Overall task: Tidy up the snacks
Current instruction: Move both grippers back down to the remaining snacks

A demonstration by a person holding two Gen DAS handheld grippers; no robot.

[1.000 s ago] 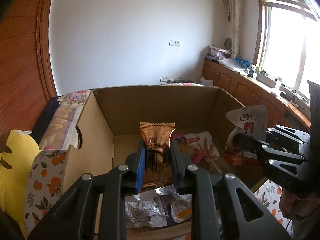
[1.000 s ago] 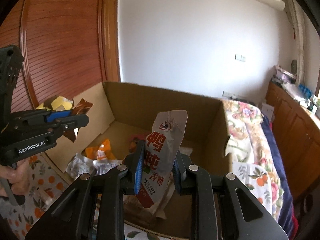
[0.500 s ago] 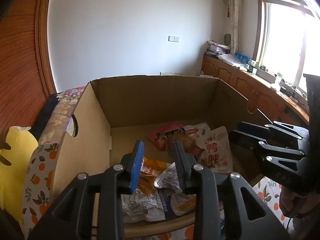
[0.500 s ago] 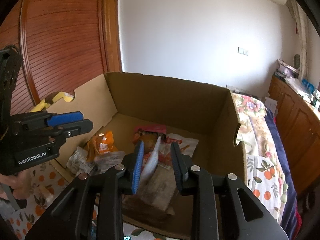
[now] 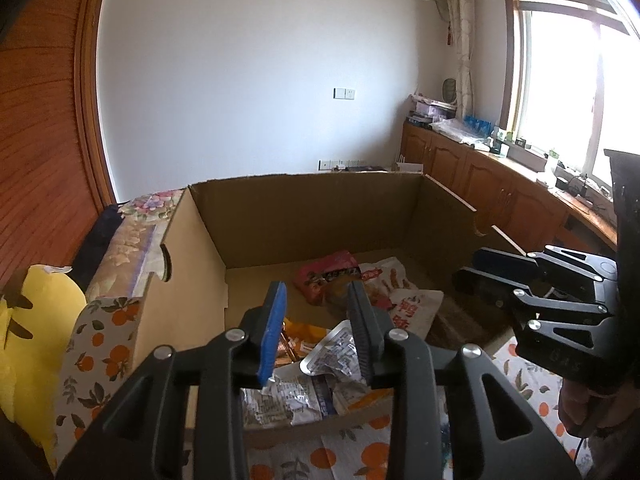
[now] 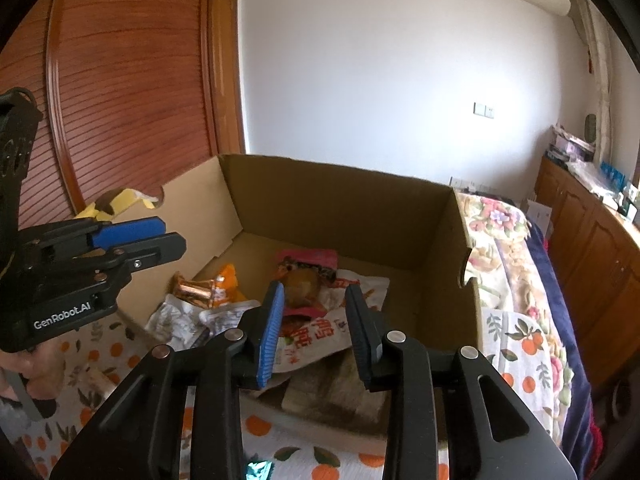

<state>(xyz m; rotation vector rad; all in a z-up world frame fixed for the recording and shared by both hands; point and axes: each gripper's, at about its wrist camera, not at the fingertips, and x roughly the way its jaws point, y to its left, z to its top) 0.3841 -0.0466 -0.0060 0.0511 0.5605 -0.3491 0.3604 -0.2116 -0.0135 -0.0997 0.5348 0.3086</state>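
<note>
**A:** Start at your left. Your left hand-held gripper (image 5: 316,320) hangs over the near-left corner of the cardboard box (image 5: 304,200), jaws parted with nothing between them. The right one's jaws have just been opening too. Below the left sit the silver packets (image 5: 288,396) and the orange packet (image 5: 304,332), heaped against the near wall.

**B:** So what's the risk there?

**A:** The heap sits close under that low front edge. If you drop back in for another pass, a finger could catch a crinkled foil edge and drag a packet out onto the orange-print cloth (image 5: 352,456).

**B:** And the middle of the box?

**A:** The pink packet (image 6: 308,260) lies on the box floor with a brown round snack (image 6: 300,288) against it, and the white pouch with red characters (image 6: 320,332) lies just in front, partly over them. They overlap, so nudging one will likely shift the rest.

**B:** The right side?

**A:** Your right hand-held gripper (image 6: 316,320) is released as well, empty, directly above that white pouch. Its fingertips point down at the pile; lower it carelessly and you could crush the snack. The two tools are also near each other over the box, so pull them apart before you swing either one.
</note>
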